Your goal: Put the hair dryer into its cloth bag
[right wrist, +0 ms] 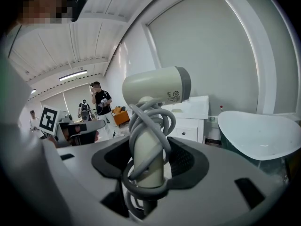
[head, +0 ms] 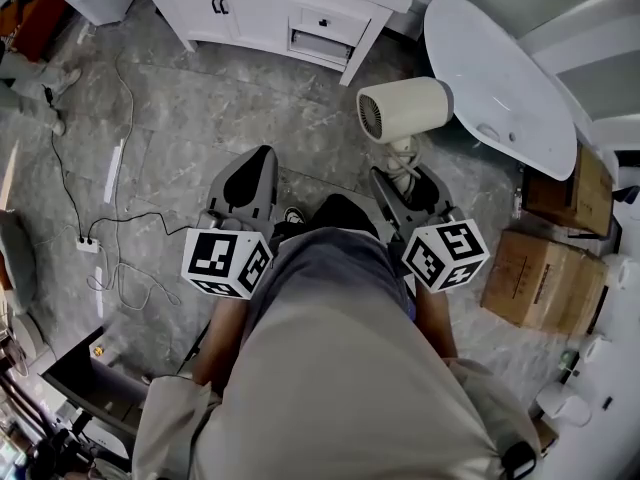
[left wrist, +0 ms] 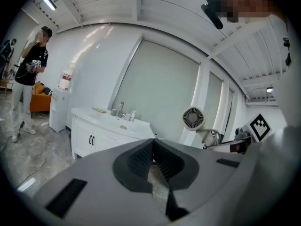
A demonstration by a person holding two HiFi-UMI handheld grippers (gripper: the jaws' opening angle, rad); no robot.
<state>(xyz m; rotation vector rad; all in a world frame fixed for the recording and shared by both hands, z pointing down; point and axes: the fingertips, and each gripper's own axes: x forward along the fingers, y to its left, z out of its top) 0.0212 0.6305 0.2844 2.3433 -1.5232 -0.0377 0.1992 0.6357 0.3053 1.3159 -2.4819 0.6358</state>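
A cream hair dryer (head: 405, 108) stands upright with its handle between the jaws of my right gripper (head: 405, 173). Its grey cord is wound round the handle (right wrist: 149, 145). In the right gripper view the barrel (right wrist: 157, 86) points to the right above the gripper (right wrist: 149, 161), whose pads press on the handle. My left gripper (head: 255, 168) is held level beside it at the left, shut, with nothing between its jaws (left wrist: 153, 147). From the left gripper view the dryer's rear grille (left wrist: 193, 118) shows to the right. No cloth bag shows in any view.
A white vanity cabinet (head: 290, 18) with a basin stands ahead. A white oval tub (head: 500, 68) is at the right, with cardboard boxes (head: 545, 278) beside it. A power strip and cable (head: 88, 243) lie on the marble floor at the left. A person (left wrist: 30, 74) stands far off.
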